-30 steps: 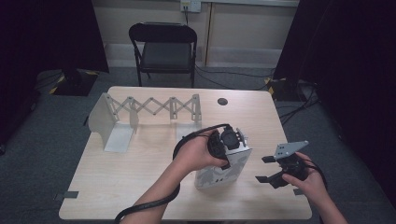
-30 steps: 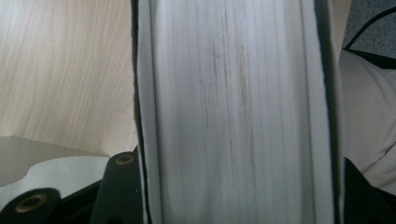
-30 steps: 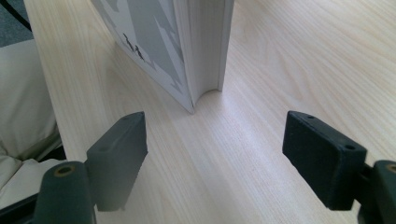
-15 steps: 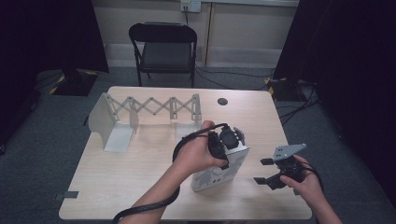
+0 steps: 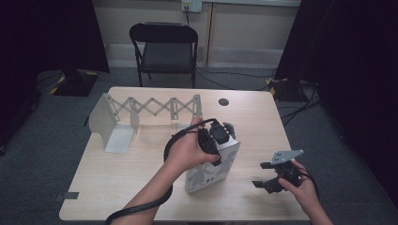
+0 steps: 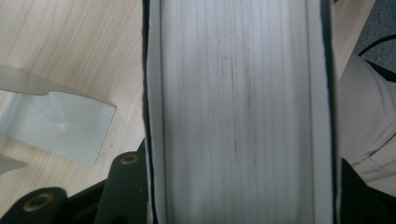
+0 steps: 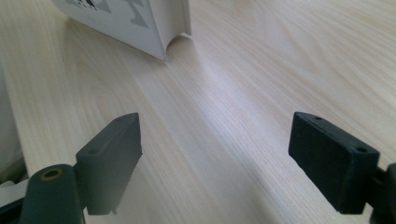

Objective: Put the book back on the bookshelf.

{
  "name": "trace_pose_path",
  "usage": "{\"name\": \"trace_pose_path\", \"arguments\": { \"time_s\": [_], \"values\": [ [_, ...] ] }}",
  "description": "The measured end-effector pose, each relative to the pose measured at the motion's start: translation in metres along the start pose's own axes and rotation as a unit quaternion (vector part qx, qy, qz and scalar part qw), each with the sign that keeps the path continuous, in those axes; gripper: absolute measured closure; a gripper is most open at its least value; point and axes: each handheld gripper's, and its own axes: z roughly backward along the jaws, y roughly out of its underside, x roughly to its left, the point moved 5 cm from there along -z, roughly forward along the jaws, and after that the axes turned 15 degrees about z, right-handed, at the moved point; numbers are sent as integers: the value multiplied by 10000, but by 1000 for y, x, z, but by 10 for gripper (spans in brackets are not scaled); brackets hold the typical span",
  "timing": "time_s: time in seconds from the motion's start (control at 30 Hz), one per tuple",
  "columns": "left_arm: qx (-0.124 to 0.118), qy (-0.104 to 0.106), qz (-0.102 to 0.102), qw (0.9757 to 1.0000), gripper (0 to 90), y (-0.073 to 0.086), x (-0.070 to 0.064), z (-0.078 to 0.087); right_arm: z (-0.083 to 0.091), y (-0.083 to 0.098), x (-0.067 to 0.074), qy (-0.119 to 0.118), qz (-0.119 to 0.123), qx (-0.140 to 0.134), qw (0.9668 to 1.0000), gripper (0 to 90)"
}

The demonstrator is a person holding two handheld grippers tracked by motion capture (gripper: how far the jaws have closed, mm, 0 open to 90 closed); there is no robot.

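Book [image 5: 211, 166] stood upright on the table [image 5: 141, 187], near its front edge and slightly right of centre, with its page block turned upward and its patterned white cover facing the person. Its long axis ran from the front of the table toward the back right. The left gripper [image 5: 213, 140] came down on its top edge, fingers pinching the book across its thickness; in the left gripper view the pale page edges [image 6: 238, 112] ran straight up between the two black jaws. To the book's right, close but apart, the right gripper [image 5: 270, 176] hovered low over the bare wood, and its fingers [image 7: 109, 154] had just been opening and stood spread wide with nothing between them. From that gripper the book lay ahead and to the left, a lower corner [image 7: 161, 51] showing beyond the jaws. The left hand was the one already on the book. Farther back on the left, an expandable grey rack [image 5: 145, 110] stood well apart from it.
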Motion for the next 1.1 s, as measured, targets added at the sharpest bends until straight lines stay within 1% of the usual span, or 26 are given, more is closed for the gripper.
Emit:
{"name": "trace_pose_path", "arguments": {
  "time_s": [0.03,0.07,0.13,0.2,0.23,0.27,0.33,0.43,0.47,0.5,0.53,0.6,0.7,0.87,0.9,0.93,1.1],
  "values": [
    [-16,-1,42,10000,517,0,0,0,-1,2,0,27,-42,12,10000,169],
    [-9,-10,34,10000,517,0,1,1,-2,4,-1,48,-79,9,10000,168],
    [-53,5,114,9999,517,1,2,2,-4,8,-2,106,-147,36,9998,166],
    [-45,-10,100,9999,517,1,5,5,-6,12,-2,180,-129,98,9997,165],
    [-52,-14,68,10000,517,1,6,6,-8,14,-2,184,-154,101,9997,164],
    [-87,-24,131,9999,517,2,7,6,-9,15,-2,179,-182,103,9996,164],
    [-65,-32,120,9999,517,2,9,8,-13,19,-1,187,-217,122,9995,163],
    [-58,-12,216,9997,517,4,13,9,-17,24,-1,224,-229,188,9993,163],
    [-54,2,204,9998,517,5,14,9,-18,25,-1,247,-255,170,9992,163],
    [-61,3,281,9996,517,5,15,9,-18,26,-1,283,-276,153,9991,163],
    [-65,1,264,9996,517,6,17,9,-19,27,-1,299,-298,134,9990,163],
    [-49,-18,316,9995,517,8,19,10,-19,29,-2,387,-370,94,9985,163],
    [-77,-53,374,9993,517,9,23,12,-20,30,-3,435,-397,56,9982,163],
    [-95,-100,447,9989,517,12,29,15,-23,31,-1,454,-326,92,9984,159],
    [-103,-110,497,9986,517,13,30,16,-24,31,-1,467,-289,117,9984,159],
    [-100,-115,485,9987,517,14,31,17,-25,32,-1,509,-274,148,9982,159],
    [-87,-113,618,9980,517,18,37,19,-30,34,1,526,-256,182,9981,157]
  ]
}}
